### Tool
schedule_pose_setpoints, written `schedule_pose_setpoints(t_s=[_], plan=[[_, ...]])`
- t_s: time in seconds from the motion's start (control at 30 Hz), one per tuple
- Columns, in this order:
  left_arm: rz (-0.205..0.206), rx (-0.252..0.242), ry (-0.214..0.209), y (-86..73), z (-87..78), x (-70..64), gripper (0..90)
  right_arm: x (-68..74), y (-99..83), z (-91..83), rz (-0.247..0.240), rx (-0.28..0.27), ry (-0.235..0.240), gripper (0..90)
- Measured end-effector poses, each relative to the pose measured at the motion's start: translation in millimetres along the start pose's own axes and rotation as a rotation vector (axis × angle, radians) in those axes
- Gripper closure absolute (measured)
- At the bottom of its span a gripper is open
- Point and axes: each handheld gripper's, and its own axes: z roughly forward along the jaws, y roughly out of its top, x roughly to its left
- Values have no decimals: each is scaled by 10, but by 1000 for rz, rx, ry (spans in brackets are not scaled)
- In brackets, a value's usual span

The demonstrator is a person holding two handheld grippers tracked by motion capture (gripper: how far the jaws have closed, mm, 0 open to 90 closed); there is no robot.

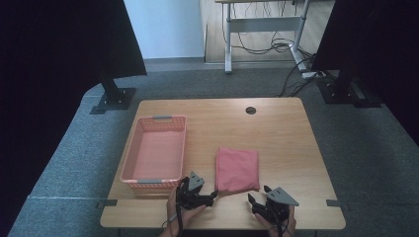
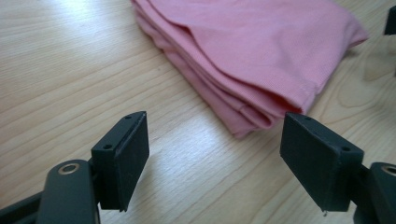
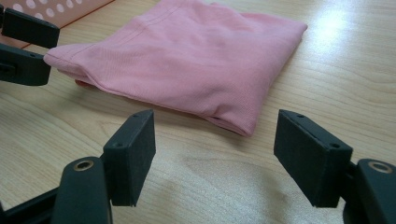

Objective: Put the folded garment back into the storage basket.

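Note:
A folded pink cloth (image 1: pixel 237 169) lies flat on the wooden table (image 1: pixel 276 133), near its front edge. My left gripper (image 1: pixel 213 195) is open at the cloth's near left corner, its jaws spread just short of the folded edge (image 2: pixel 252 112). My right gripper (image 1: pixel 253 200) is open a little below the near right corner (image 3: pixel 243 123), nothing between its jaws. In the left gripper view the cloth (image 2: pixel 261 51) lies ahead between the fingers (image 2: pixel 123 158). The right gripper view has the cloth (image 3: pixel 187 60) ahead and the left gripper's jaws (image 3: pixel 25 51) at the far left.
An empty pink plastic basket (image 1: pixel 155 153) stands left of the cloth, its perforated wall (image 3: pixel 56 9) seen in the right gripper view. A round cable hole (image 1: pixel 251 110) sits at the table's back. Dark stands and a desk frame with cables are on the carpet beyond.

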Motion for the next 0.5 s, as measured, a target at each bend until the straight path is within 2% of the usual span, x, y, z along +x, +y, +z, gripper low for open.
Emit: schedule_pose_setpoints(t_s=[0.27, 0.5], plan=[[8, -5, -8, 74, 18, -58, 237, 2, 0, 3, -4, 4, 3, 290], [7, -33, -18, 162, -29, -94, 238, 9, -1, 6, -9, 6, 2, 291]])
